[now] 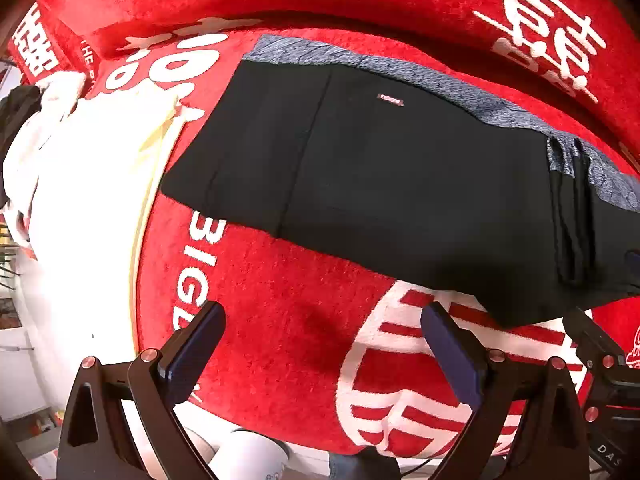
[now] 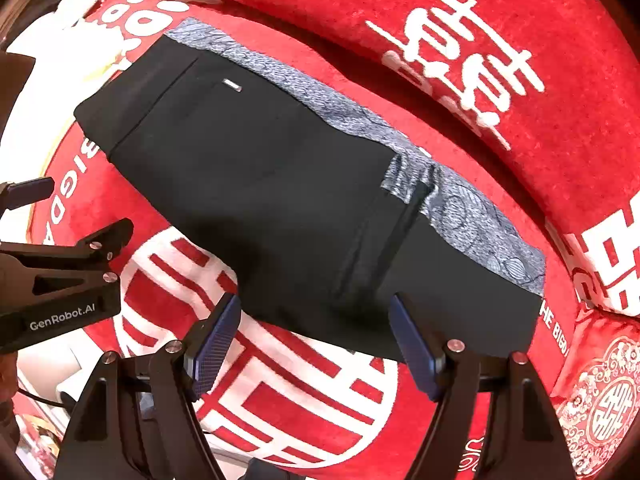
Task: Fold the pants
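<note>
— On the red plush cover [image 1: 304, 344] with its white lettering, the black pants [image 1: 360, 184] lie as a compact block, well toward the far side. What do you make of them?

— They look folded already, at least once or twice. A layered fold edge [image 2: 384, 240] runs across them near the right end, and the grey patterned lining [image 2: 460, 216] shows along the far edge. A small metal tag [image 2: 232, 85] sits on top toward the left.

— And the grippers?

— The left gripper [image 1: 320, 344] stands with its jaws spread wide and nothing between them, hovering over bare red plush near the pants' near edge, not touching. The right gripper [image 2: 316, 344] is likewise spread apart and empty, just at the near edge of the pants; its right finger overlaps the cloth in the view, though I cannot tell whether it touches.

— So how much is left?

— Little, I judge. The bundle is tidy and flat. Perhaps one last fold from the right end over to the left, or only a smoothing. The white cloth [image 1: 80, 184] at far left seems a separate item.
</note>
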Demonstrator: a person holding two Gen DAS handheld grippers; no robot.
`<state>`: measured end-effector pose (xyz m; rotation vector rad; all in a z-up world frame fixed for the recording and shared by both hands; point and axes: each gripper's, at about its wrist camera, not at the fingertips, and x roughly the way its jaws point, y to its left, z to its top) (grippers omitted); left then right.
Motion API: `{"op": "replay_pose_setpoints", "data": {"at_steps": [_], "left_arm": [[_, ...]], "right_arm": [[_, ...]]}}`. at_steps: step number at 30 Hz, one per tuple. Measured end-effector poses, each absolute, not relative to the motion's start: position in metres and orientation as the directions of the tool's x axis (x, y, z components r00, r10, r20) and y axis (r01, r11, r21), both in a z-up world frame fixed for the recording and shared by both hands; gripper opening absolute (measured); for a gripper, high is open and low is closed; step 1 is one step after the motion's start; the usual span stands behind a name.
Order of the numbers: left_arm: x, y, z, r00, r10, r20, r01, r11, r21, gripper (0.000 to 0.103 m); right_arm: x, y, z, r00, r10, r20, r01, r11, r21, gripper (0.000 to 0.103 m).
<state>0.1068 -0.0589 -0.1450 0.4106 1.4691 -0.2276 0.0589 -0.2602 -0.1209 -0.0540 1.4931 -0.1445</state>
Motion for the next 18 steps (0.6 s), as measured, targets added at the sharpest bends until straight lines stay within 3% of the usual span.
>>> {"op": "replay_pose_setpoints", "data": {"at_steps": [18], "left_arm": [[0.114, -0.04, -0.144, 0.097, 0.092, -0.991, 0.364, 0.923, 0.121, 0.099]], "right_arm": [[0.063, -0.25, -0.125, 0.057, -0.083, -0.995, 0.06, 0.995, -0.08, 0.079]]}}
